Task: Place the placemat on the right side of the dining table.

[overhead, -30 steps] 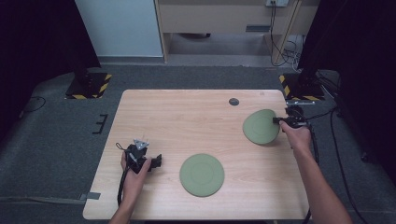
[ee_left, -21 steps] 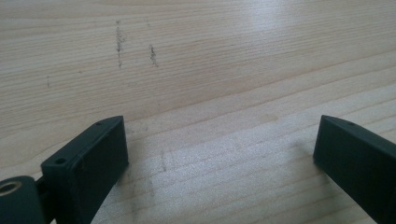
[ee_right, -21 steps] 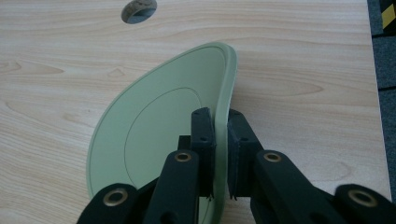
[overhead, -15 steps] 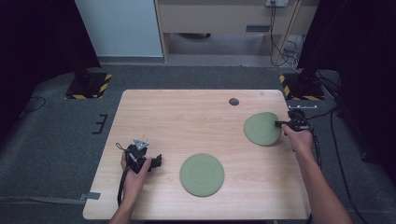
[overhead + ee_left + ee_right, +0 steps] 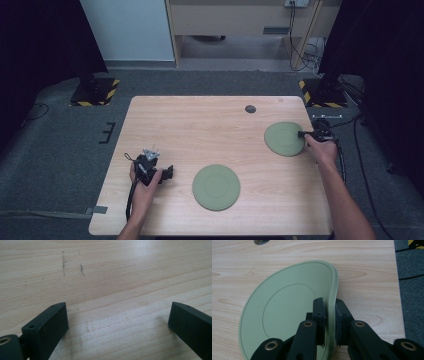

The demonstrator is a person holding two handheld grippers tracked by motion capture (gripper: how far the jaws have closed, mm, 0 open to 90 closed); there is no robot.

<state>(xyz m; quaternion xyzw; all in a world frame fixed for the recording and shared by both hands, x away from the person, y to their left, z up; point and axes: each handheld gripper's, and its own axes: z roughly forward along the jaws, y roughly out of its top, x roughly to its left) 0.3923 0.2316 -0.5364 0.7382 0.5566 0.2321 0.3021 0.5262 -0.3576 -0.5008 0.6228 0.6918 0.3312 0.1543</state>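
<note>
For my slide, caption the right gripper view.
Right gripper clamps the rim of a green plate on the wooden table.

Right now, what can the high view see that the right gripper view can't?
The high view alone takes in the second green plate near the table's front edge, the left gripper resting on the wood with its jaws open, both forearms and the grey floor all round. The right gripper view alone makes clear how the right gripper pinches the plate's rim, one jaw on each face, with the plate tipped up. Both share the held green plate, the wooden table and the small dark round spot near its far edge.
</note>
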